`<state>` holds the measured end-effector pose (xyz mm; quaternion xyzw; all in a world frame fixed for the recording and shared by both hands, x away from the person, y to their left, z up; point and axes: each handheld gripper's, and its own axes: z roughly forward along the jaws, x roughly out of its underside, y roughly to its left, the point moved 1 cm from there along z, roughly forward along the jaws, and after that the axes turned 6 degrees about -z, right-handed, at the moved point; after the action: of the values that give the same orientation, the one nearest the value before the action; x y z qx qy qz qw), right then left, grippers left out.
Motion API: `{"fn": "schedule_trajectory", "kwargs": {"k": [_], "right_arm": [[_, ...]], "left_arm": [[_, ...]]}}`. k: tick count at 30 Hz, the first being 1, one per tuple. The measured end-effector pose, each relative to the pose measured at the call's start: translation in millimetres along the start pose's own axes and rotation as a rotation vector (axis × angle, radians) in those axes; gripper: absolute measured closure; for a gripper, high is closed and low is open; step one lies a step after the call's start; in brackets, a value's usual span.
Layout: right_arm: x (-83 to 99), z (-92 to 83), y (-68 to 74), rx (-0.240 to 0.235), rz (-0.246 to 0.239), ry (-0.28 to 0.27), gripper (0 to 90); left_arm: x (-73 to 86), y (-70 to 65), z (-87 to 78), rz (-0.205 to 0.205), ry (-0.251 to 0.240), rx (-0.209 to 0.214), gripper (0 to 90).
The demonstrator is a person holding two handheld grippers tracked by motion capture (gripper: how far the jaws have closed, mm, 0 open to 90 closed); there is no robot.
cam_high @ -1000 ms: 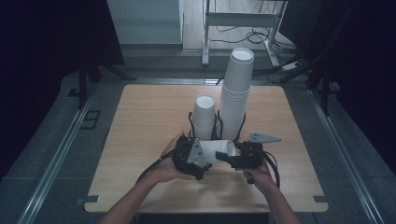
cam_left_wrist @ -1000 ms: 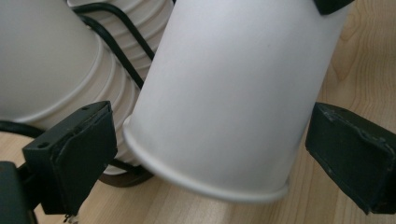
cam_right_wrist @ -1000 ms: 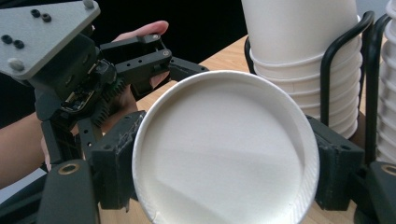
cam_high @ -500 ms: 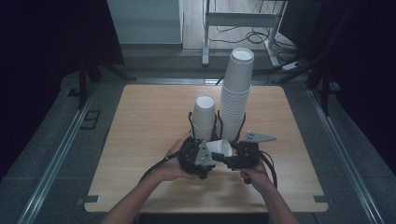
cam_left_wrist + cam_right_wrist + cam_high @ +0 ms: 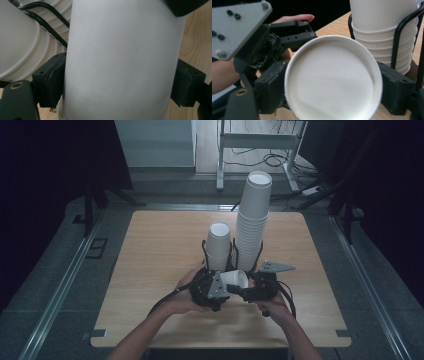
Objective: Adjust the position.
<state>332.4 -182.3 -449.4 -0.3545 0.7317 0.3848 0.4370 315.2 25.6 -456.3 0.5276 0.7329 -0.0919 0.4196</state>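
One paper cup (image 5: 234, 280) mid-handover just before the short stack (image 5: 218, 246): left gripper (image 5: 225, 287), jaws just closing, clamps its wall; right gripper (image 5: 240, 291), jaws just opening, flanks it loosely; next, back right off

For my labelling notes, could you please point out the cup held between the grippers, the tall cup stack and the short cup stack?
held cup (image 5: 235, 279), high view, its side wall
tall cup stack (image 5: 254, 225), high view, mid-height of the stack
short cup stack (image 5: 218, 242), high view, top cup's side

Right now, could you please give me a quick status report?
Left gripper just closed onto paper cup. Right gripper jaws just opened, cup between them. Cup stacks close behind.
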Motion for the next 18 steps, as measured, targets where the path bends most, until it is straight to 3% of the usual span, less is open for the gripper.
{"fn": "schedule_trajectory", "kwargs": {"k": [5,10,13,18], "right_arm": [[-14.3,-6.5,4.8,0.037,-0.088,0.057,13.4],[-42.9,-19.1,11.5,0.06,-0.189,0.15,13.3],[-62.9,-23.9,17.0,0.066,-0.259,0.24,13.3],[-82.5,-16.9,24.8,0.066,-0.349,0.453,13.3]], "left_arm": [[-1.5,1.6,-4.5,0.041,0.03,-0.01,14.1],[-1.0,2.5,-6.7,0.068,0.059,-0.019,14.2],[-1.1,0.6,-6.0,0.087,0.074,-0.028,14.2],[-4.0,-5.2,-6.3,0.13,0.09,-0.038,14.3]]}}
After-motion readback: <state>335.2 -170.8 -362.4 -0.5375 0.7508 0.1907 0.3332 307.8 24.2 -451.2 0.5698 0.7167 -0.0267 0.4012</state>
